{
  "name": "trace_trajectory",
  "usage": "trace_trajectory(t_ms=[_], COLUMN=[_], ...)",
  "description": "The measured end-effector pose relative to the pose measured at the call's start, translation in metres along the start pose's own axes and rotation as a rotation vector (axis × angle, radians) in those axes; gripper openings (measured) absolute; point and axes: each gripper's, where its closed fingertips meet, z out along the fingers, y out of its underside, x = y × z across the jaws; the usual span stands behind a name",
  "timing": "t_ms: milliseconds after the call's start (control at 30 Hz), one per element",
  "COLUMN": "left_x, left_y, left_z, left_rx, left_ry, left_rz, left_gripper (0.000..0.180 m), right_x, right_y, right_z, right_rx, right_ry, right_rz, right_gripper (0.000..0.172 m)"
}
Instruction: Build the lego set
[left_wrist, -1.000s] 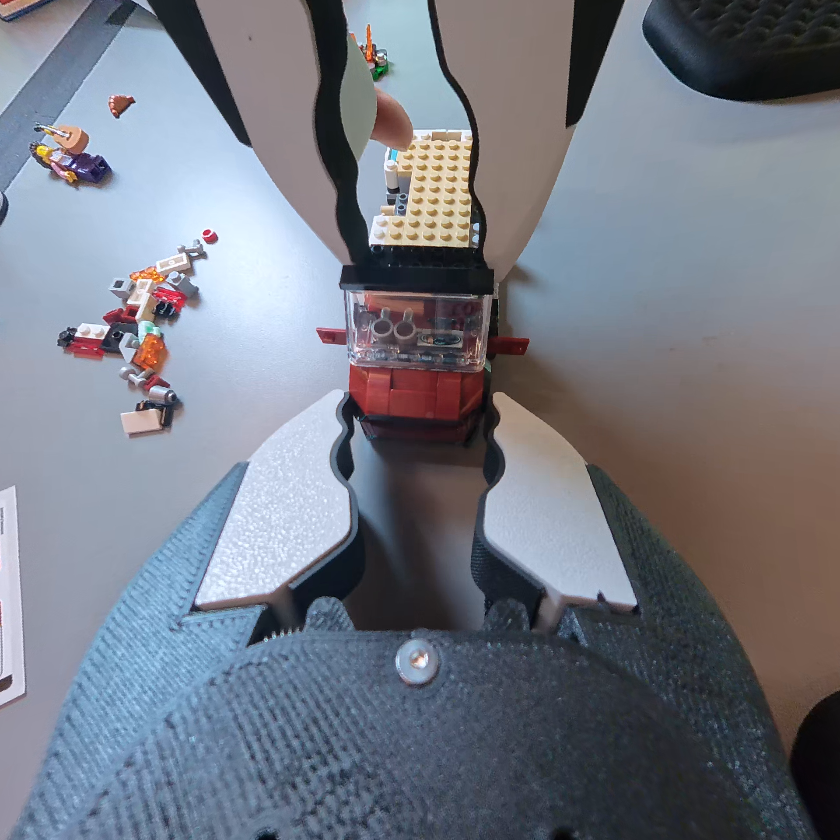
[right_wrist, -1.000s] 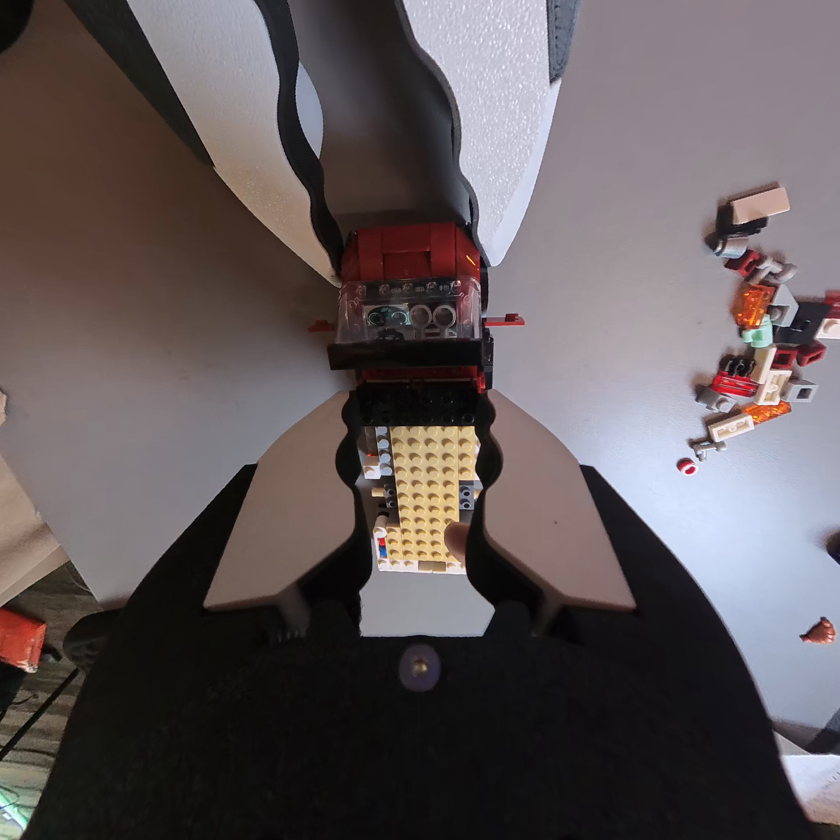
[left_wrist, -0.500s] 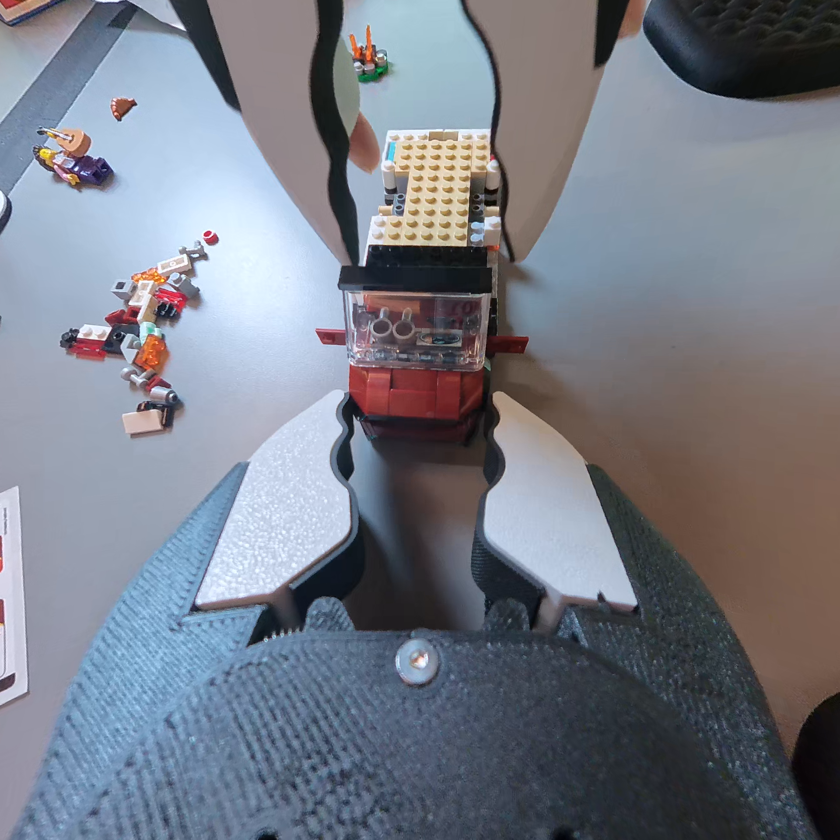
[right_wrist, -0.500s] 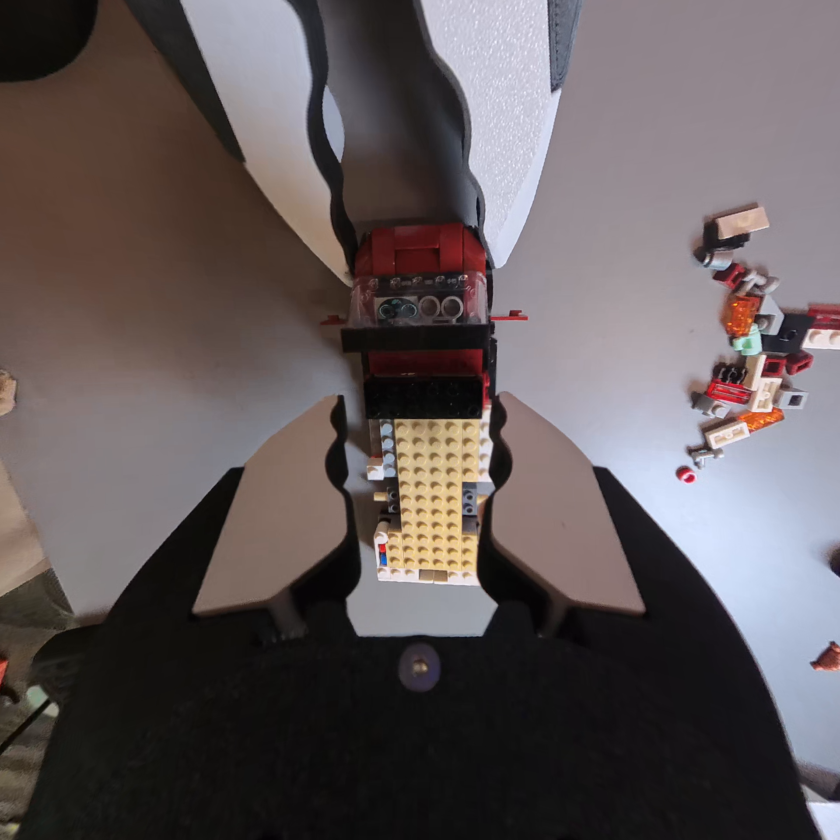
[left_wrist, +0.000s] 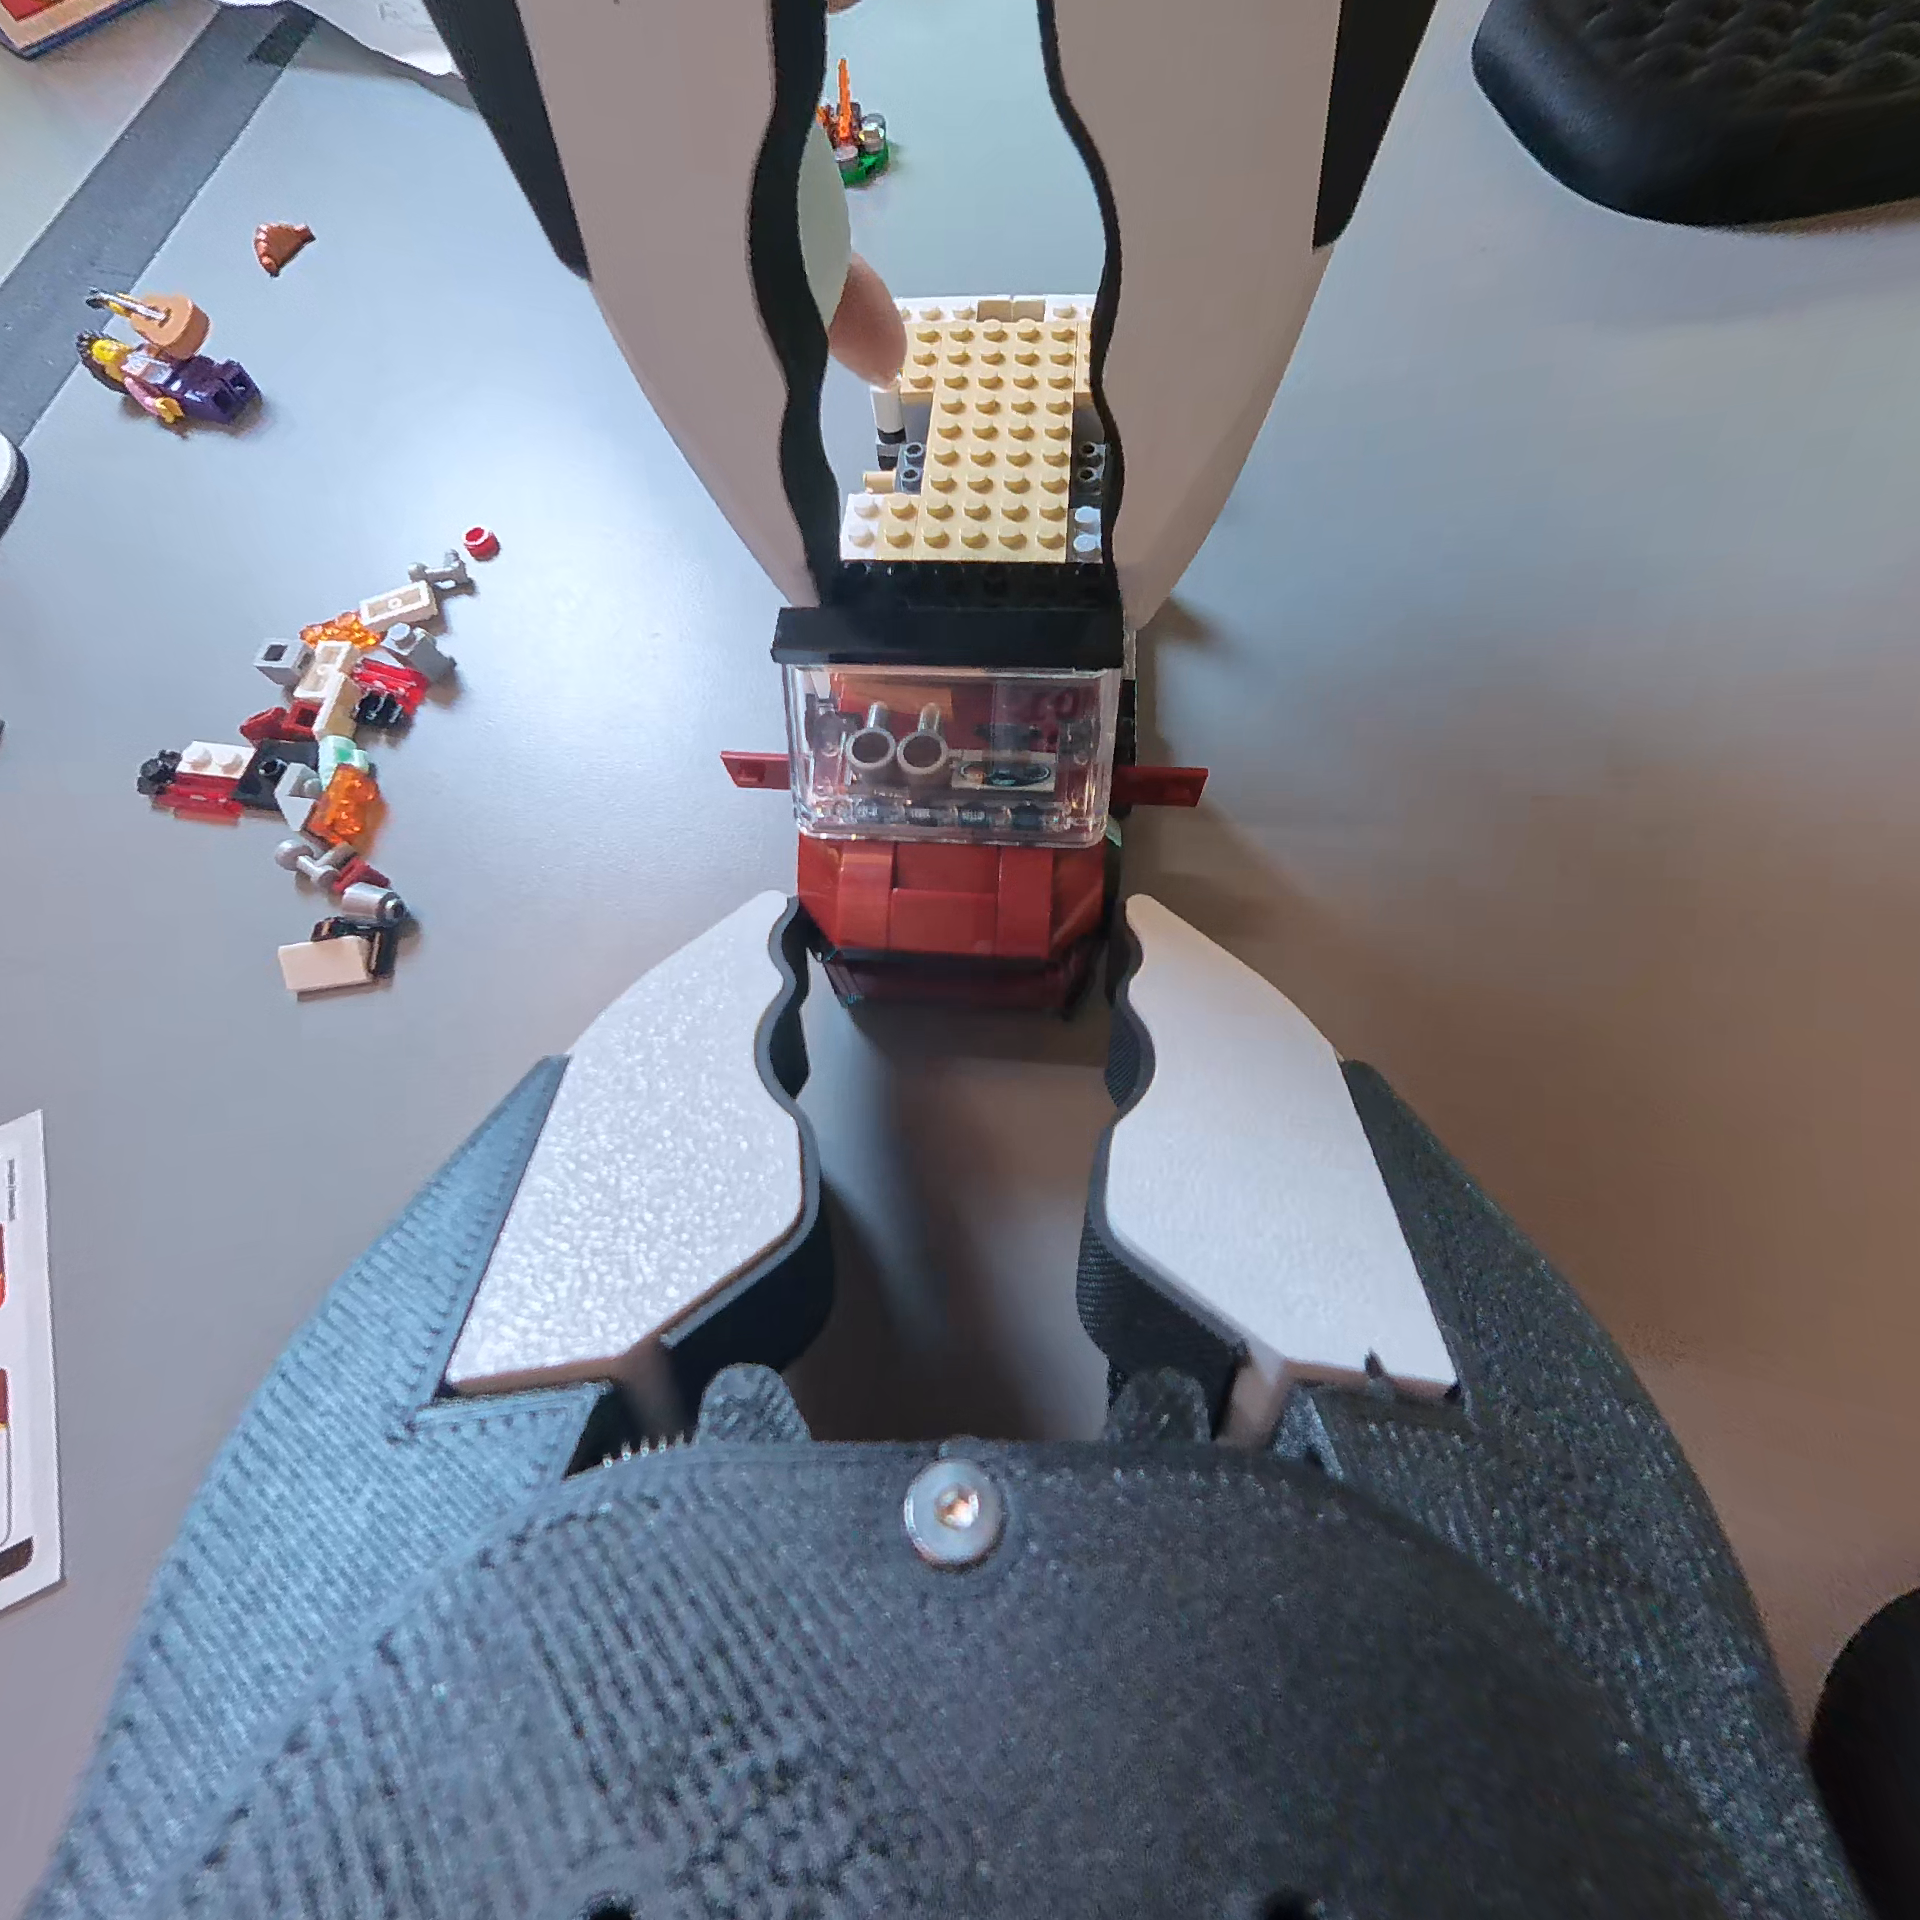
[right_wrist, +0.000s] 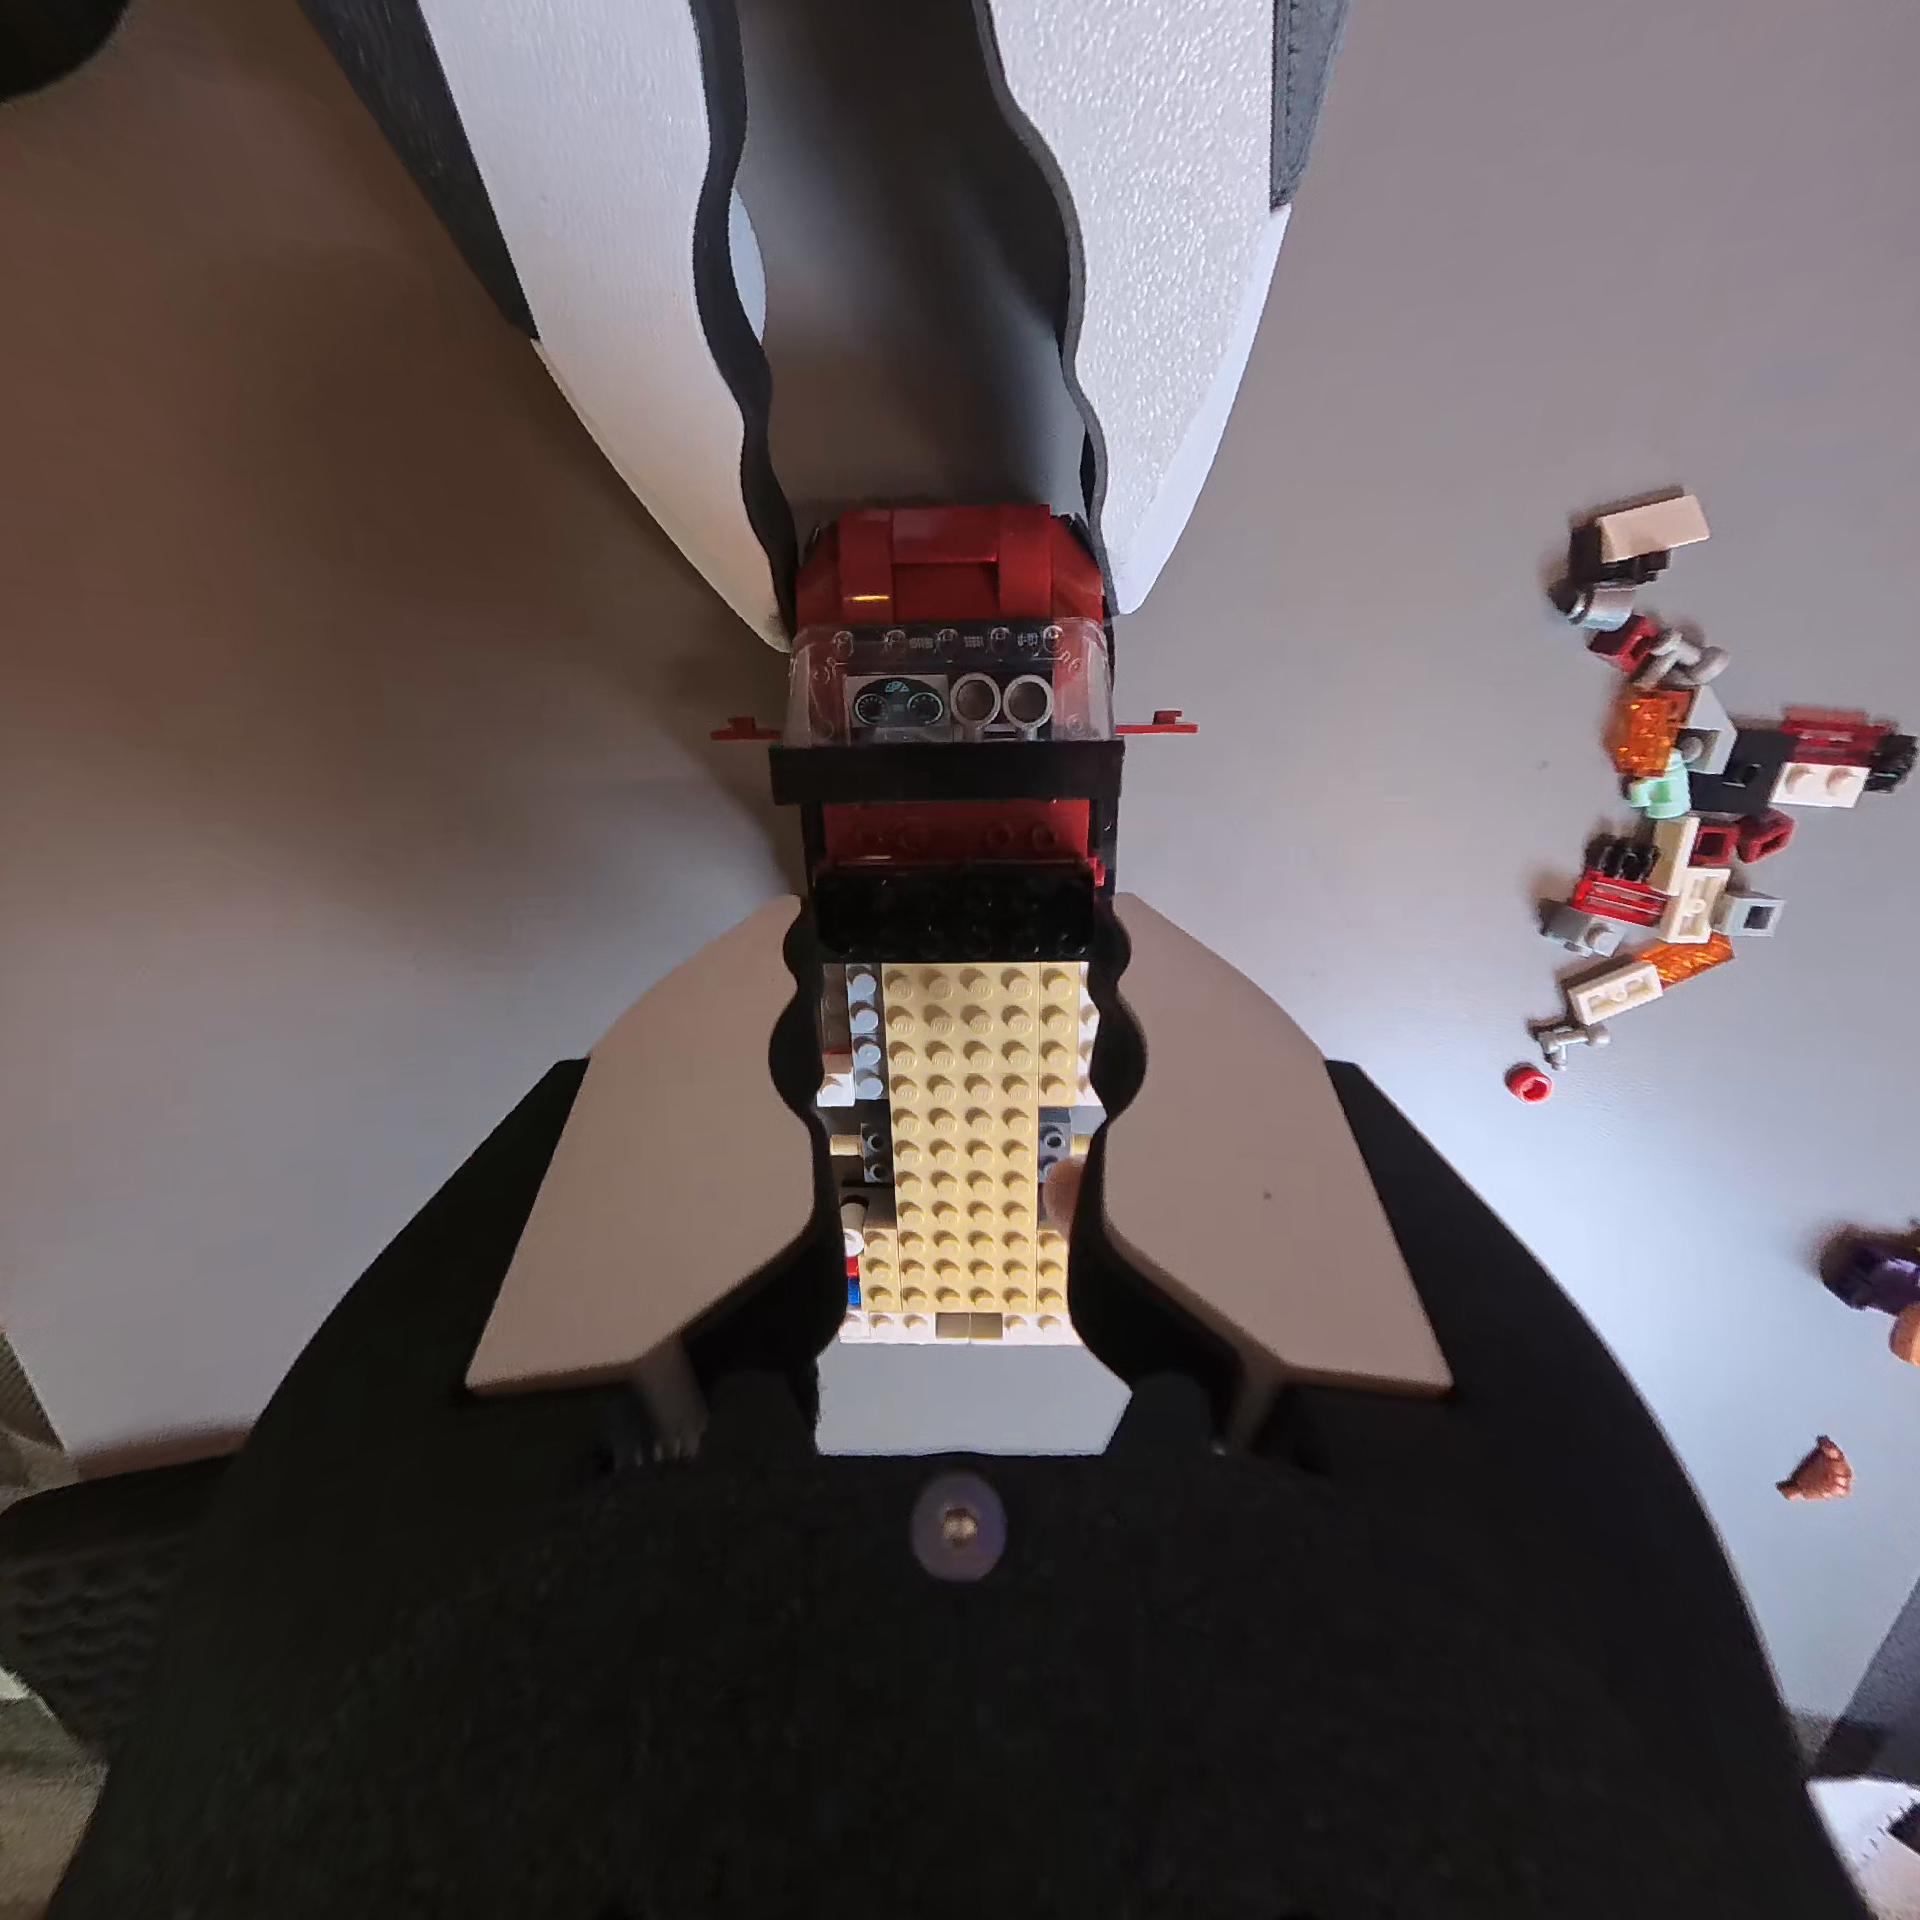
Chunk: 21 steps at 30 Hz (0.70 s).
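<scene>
LEFT GRIPPER: the left gripper (left_wrist: 956, 925) is part-open, and its two tips clasp the dark red hood of a brick-built truck (left_wrist: 951, 727). The right wrist view shows both pads lying against the hood's sides.
RIGHT GRIPPER: the right gripper (right_wrist: 956, 914) is part-open to about the same width. Its pads close on the truck's rear half, at the black block and along the flanks of the tan studded bed (right_wrist: 977, 1143).
THINGS: the truck sits on the grey desk (left_wrist: 1455, 831), held at both ends. A clear windscreen (left_wrist: 951, 753) and a black roof strip lie between the two grips, free of either gripper. A person's fingertip (left_wrist: 862, 322) touches one side of the tan bed, inside the right gripper's fingers.
KEY RELATION: the truck's long axis runs straight along both pairs of fingers. The grippers face each other nose to nose, with the hood towards the left gripper and the bed towards the right. The right gripper reaches farther along the body, while the left has only the nose.
AROUND: a pile of loose bricks (left_wrist: 312, 758) lies well apart to the left gripper's left. A purple minifigure (left_wrist: 171, 374) and a small brown piece (left_wrist: 281, 244) lie beyond the pile. A small orange-and-green build (left_wrist: 857, 125) stands beyond the truck. A black textured pad (left_wrist: 1714, 104) and a printed sheet (left_wrist: 21, 1351) lie at the edges of the desk.
</scene>
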Motion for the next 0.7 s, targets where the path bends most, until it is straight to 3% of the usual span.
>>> trace_trajectory(t_ms=[600,700], left_x=[0.0001,0.0000], left_y=[-0.0001,0.0002], left_z=[0.0002,-0.0002], left_rx=[-0.001,-0.001], left_ry=[0.006,0.003], left_rz=[-0.006,-0.002], left_gripper=[0.056,0.056], right_x=[-0.0008,0.0008], right_y=[0.0000,-0.0019], right_z=[0.0017,-0.0029], right_rx=[-0.048,0.024], right_ry=[-0.019,0.022], right_rz=[0.003,-0.013], right_gripper=[0.050,0.052])
